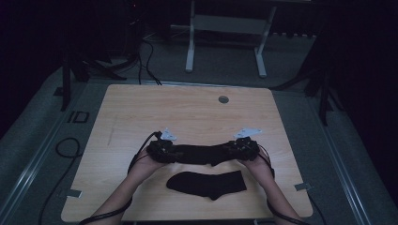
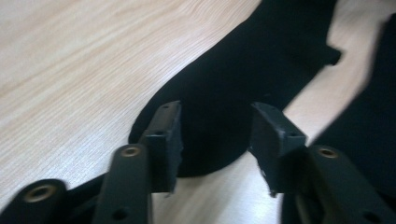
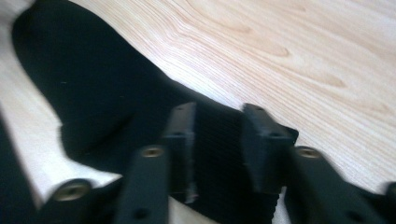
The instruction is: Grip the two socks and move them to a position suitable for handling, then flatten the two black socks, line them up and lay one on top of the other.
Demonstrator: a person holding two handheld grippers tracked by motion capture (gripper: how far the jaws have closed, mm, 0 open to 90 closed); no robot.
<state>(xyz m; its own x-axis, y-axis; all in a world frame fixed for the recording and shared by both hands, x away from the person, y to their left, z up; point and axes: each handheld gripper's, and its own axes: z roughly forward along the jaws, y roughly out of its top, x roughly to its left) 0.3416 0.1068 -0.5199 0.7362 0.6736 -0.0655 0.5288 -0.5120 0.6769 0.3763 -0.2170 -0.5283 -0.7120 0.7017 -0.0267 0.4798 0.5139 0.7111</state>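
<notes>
The counter point(image 1: 141, 108) under me is a wide, light wood top, bare across its whole far half apart from a small round grommet point(image 1: 223, 99) near the far edge. There is plenty of free room out to the left and right edges as well.

A black sock point(image 1: 202, 153) lies stretched sideways across the middle, between my two hands. A second black sock point(image 1: 209, 183) lies flat just nearer to me, apart from the first, and well in from the near edge.

My left tongs point(image 1: 173, 152) sit at the left end of the stretched sock. In the left gripper view the jaws stand apart over its rounded toe end point(image 2: 215, 121), the cloth lying between them, and the pads do not press on it.

My right tongs point(image 1: 232, 150) sit at the sock's right end. In the right gripper view the jaws stand apart over the ribbed cuff point(image 3: 219, 154), which runs between them down on the wood, unpinched.
</notes>
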